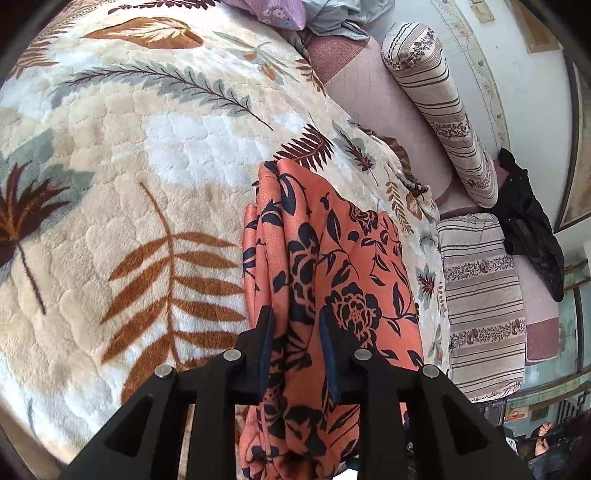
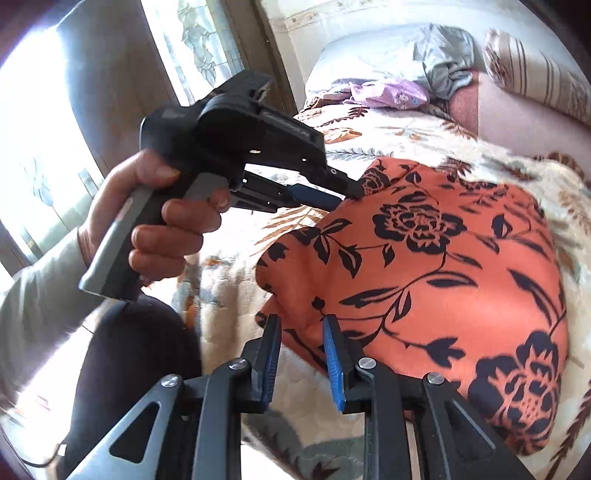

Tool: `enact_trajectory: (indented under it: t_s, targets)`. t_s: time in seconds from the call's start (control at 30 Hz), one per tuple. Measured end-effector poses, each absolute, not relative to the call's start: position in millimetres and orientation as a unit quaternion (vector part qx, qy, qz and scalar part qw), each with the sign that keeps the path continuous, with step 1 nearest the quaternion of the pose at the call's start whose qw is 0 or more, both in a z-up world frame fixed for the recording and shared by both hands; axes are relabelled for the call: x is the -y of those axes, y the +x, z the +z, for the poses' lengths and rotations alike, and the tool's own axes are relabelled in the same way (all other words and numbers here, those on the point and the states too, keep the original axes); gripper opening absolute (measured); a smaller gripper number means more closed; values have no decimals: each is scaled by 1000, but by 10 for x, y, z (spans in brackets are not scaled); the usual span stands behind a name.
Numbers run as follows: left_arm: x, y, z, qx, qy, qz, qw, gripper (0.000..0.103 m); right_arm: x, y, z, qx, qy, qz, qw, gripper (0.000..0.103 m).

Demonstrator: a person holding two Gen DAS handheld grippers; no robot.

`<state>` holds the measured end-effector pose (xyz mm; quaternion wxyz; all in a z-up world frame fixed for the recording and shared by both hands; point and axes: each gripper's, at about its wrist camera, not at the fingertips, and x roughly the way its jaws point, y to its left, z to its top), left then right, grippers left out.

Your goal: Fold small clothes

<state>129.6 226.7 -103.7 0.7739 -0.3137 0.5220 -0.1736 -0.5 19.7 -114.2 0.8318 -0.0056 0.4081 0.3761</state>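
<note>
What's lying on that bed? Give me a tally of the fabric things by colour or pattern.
Orange floral garment: 1
Leaf-print blanket: 1
Striped cushions: 2
Purple floral cloth: 1
Grey cloth: 1
Black bundle: 1
Total: 7

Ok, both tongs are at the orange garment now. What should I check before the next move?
1. Right tongs open, nothing pinched: ok.
2. Left tongs free of the cloth: cannot tell; folds fill the gap.
3. Orange garment lying wholly on the blanket: ok.
4. Garment doubled into layers: ok.
5. Edge at the left tongs lying flat: not ok; it is bunched in ridges.
</note>
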Motion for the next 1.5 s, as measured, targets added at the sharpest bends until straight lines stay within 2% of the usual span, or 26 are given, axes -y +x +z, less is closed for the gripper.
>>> enact_trajectory:
  t_s: [0.03,0.07,0.1,0.3,0.4,0.53,0.6,0.67,0.7,0.73,0.77,0.8,0.87,0.97,1.03,1.1,1.17,1.3,1.37,1.4,1.43,1.47,1.5]
  targets:
    - [-2280,1246,-1015,-519,-313,-174,776,25,-115,-6,-1140,-421,36,383,821,56]
    - [-2289,1182,-991,-516,-314,-173,778,25,-32,1,-1154,-434,81,386,810,88]
    - [-2288,1117,-968,-512,-315,-171,781,25,59,-1,-1175,-442,130,381,801,94]
    - [-2143,590,-882,-501,-286,-106,810,25,783,90,-1564,-455,419,283,733,92]
    - [-1986,447,-915,-498,-261,-93,822,25,1104,168,-1737,-449,485,241,711,92]
    - [-1880,434,-976,-500,-262,-94,820,25,1323,208,-1699,-414,538,229,698,91]
    - [-1858,425,-970,-502,-257,-87,821,24,1402,221,-1678,-399,554,221,697,79]
    - [-1841,422,-976,-502,-253,-84,823,24,1491,230,-1710,-393,576,209,686,78]
    - [-1843,433,-1007,-507,-254,-80,820,24,1513,253,-1744,-392,582,204,682,72]
    - [-1857,449,-1049,-514,-260,-74,814,16,1554,243,-1783,-396,585,196,680,65]
    - [-1873,457,-1071,-519,-265,-64,810,10,1565,258,-1839,-403,590,190,673,44]
    - [-1871,441,-1043,-515,-268,-63,812,9,1565,284,-1919,-413,598,187,661,24]
    - [-1837,373,-904,-498,-266,-72,822,7,1587,296,-1919,-418,598,190,657,16]
    - [-1800,219,-686,-469,-283,-94,831,7,1644,290,-1632,-396,575,210,685,14]
    - [-1784,156,-797,-474,-301,-95,822,7,1728,274,-1519,-385,560,207,704,14]
    - [-1765,220,-1108,-501,-271,-51,821,7,1777,296,-1654,-402,558,194,700,17]
    - [-1809,279,-1285,-509,-288,-50,810,7,1726,300,-1913,-434,562,199,675,18]
    - [-1802,295,-953,-477,-255,-59,839,8,1615,238,-2002,-450,554,225,664,21]
    - [-1810,330,-989,-486,-249,-58,836,8,1554,261,-1952,-456,540,239,665,21]
    - [-1834,346,-1082,-499,-258,-54,826,8,1528,269,-1932,-465,526,238,671,24]
    - [-1865,361,-1178,-506,-273,-54,817,9,1516,262,-1911,-473,514,237,675,33]
    - [-1897,347,-1225,-502,-288,-57,813,10,1505,243,-1887,-478,504,239,679,57]
    - [-1917,334,-1224,-496,-296,-60,814,10,1496,218,-1849,-481,493,243,683,85]
